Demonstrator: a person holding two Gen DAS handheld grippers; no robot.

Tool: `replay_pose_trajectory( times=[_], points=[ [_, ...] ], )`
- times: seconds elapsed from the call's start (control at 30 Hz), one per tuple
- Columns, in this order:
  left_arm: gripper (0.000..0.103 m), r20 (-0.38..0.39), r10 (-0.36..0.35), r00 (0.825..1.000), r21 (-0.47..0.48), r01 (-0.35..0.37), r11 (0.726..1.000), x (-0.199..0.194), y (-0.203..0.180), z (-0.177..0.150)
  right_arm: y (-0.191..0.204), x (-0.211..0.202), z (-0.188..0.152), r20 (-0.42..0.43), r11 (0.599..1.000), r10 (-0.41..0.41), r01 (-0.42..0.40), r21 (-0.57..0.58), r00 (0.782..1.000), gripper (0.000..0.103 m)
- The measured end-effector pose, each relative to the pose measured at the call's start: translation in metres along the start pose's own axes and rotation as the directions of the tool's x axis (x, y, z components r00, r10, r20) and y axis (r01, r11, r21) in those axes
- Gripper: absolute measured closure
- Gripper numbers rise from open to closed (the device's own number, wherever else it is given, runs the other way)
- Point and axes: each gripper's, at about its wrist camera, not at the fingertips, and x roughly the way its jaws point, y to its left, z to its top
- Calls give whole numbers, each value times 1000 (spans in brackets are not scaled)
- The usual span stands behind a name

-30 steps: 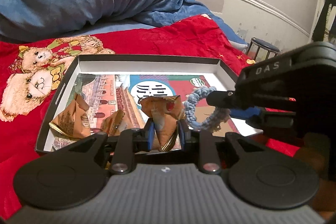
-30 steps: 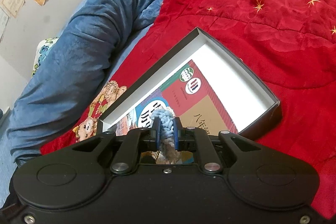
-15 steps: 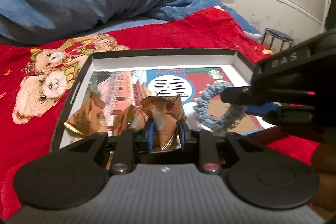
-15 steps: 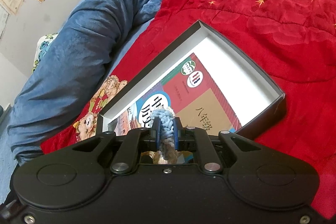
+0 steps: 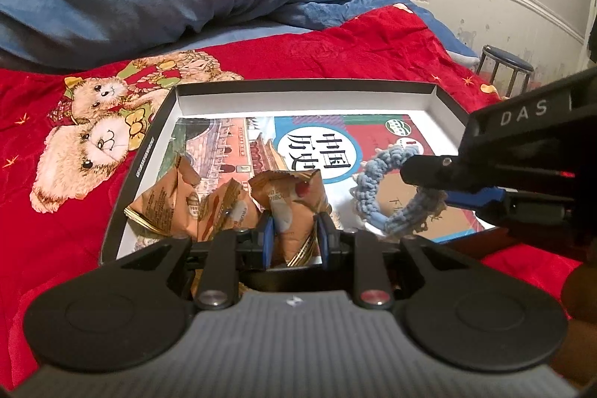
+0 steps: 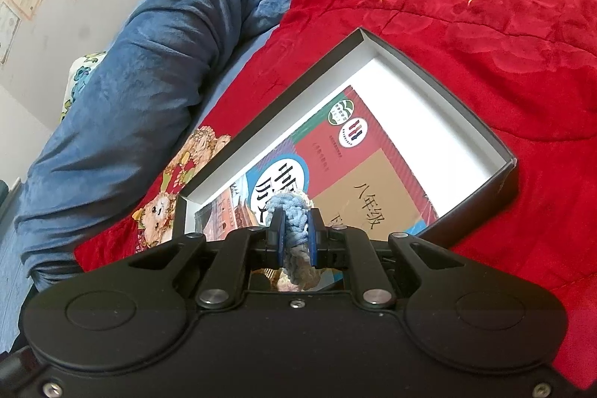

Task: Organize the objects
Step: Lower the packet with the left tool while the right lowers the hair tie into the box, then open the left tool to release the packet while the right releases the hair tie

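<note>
We clench left gripper point(image 5: 294, 234) on snack packet point(image 5: 294, 207), right gripper point(image 6: 294, 237) on knitted scrunchie point(image 6: 293, 211); both over box point(image 5: 298, 88) atop textbook point(image 5: 324, 144), ready for sorting.

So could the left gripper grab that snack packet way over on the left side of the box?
Probably not right now. The left gripper is already shut on another snack packet, so it has no free grip. The way to the far-left packet looks open, though; a middle packet just sits between them in the box.

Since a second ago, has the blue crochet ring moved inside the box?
No. The blue crochet ring stays pinched in the right gripper over the same corner of the book cover; only the camera's view turned.
</note>
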Motion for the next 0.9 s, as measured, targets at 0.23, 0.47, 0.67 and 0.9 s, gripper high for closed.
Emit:
replay_pose_trajectory(
  times=[0.23, 0.47, 0.67, 0.9],
  points=[
    [75, 0, -2, 1000, 7, 2, 1000, 0, 0, 0, 0, 1, -1, -7, 1000, -4, 4, -2, 1000, 90],
    [74, 2, -19, 1000, 11, 19, 1000, 1, 3, 0, -1, 10, -1, -28, 1000, -13, 13, -5, 1000, 90],
    [74, 6, -8, 1000, 48, 8, 999, 1, -1, -1, 1, 15, -3, -40, 1000, -5, 5, -11, 999, 90],
    [73, 7, -12, 1000, 46, 11, 999, 2, 0, -2, 3, 18, -4, -51, 1000, -1, 1, -7, 999, 90]
  ],
)
